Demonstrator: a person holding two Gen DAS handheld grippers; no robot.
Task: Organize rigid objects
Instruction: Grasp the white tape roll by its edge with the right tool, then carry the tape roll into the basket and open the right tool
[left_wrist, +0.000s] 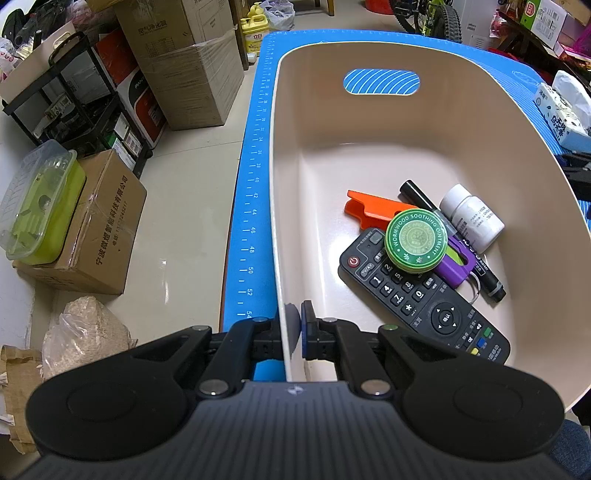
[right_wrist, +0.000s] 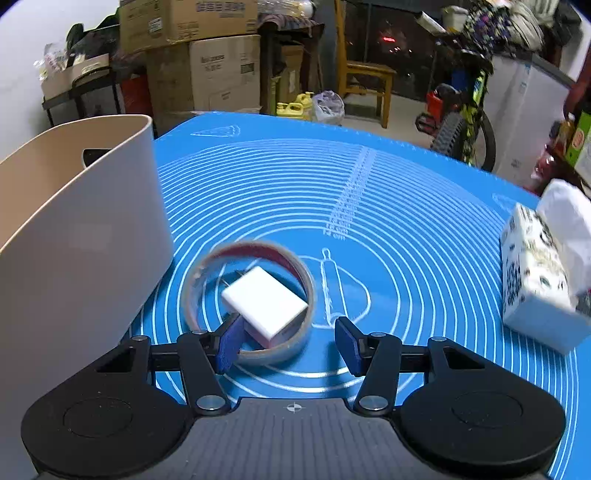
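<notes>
A: On the bench's blue mat (right_wrist: 388, 206), the white charger (right_wrist: 266, 304) lies inside the tape ring (right_wrist: 207, 269), just beside the bin (right_wrist: 85, 236). Which goes first?

B: The charger, I'd judge. The right gripper (right_wrist: 290, 341) has its jaws apart, nothing clamped; the left one already overlaps the ring's near edge.

A: So how to take it well?

B: Bring both jaws inside the ring, straddle the charger's long sides, and close squarely so the ring isn't dragged along. Then lift clear before swinging to the bin.

A: And the left gripper (left_wrist: 293, 330)?

B: Jaws together on the bin's near wall, steadying it.

A: Anything readable?

B: The green tin (left_wrist: 416, 240) says "WORMWOOD SOOTHING OINTMENT". It rests on the remote (left_wrist: 424, 295), whose keys show digits and "TV/AV". The mat's edge carries ruler numbers.
</notes>
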